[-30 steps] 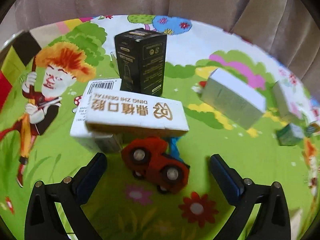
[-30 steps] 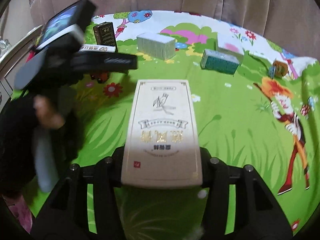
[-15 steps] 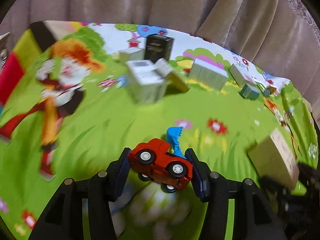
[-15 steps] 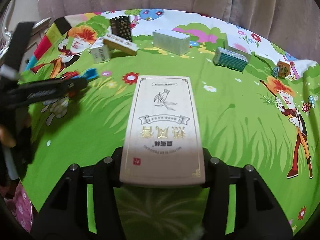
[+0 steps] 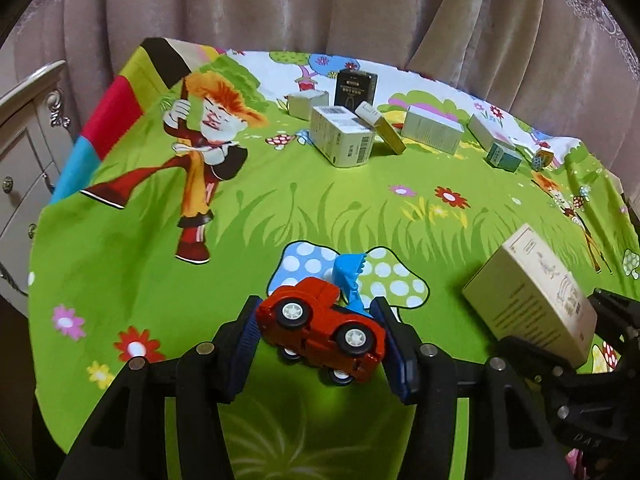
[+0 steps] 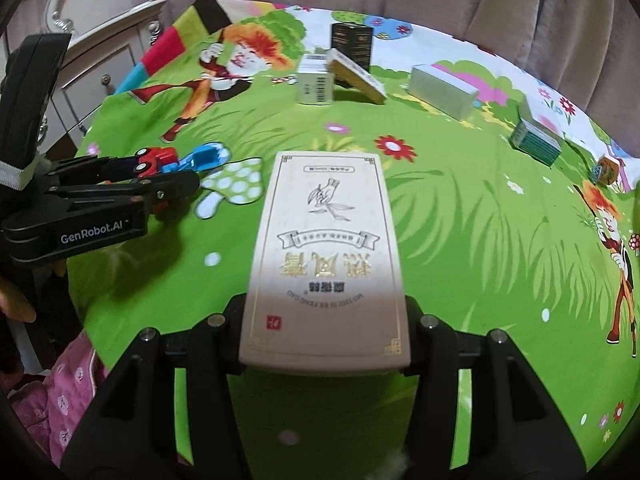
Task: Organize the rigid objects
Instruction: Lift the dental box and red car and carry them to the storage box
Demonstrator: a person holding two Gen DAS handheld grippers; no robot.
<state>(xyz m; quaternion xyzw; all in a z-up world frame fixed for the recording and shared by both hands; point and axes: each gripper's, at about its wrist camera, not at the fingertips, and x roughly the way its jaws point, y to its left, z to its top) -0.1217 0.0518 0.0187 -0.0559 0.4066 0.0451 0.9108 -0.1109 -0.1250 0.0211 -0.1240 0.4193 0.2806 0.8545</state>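
The left gripper point(image 5: 320, 340) clamped a red toy car point(image 5: 322, 330), lifted near the tablecloth's point(image 5: 120, 264) near edge. The right gripper point(image 6: 325, 332) gripped a cream carton point(image 6: 326, 256) across its width, long axis pointing forward toward the far edge, where the other boxes point(image 5: 344, 142) clustered, well apart from both hands.

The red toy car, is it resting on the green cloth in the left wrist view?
No, the red toy car is clamped between the pads of the left gripper, held above the green cloth.
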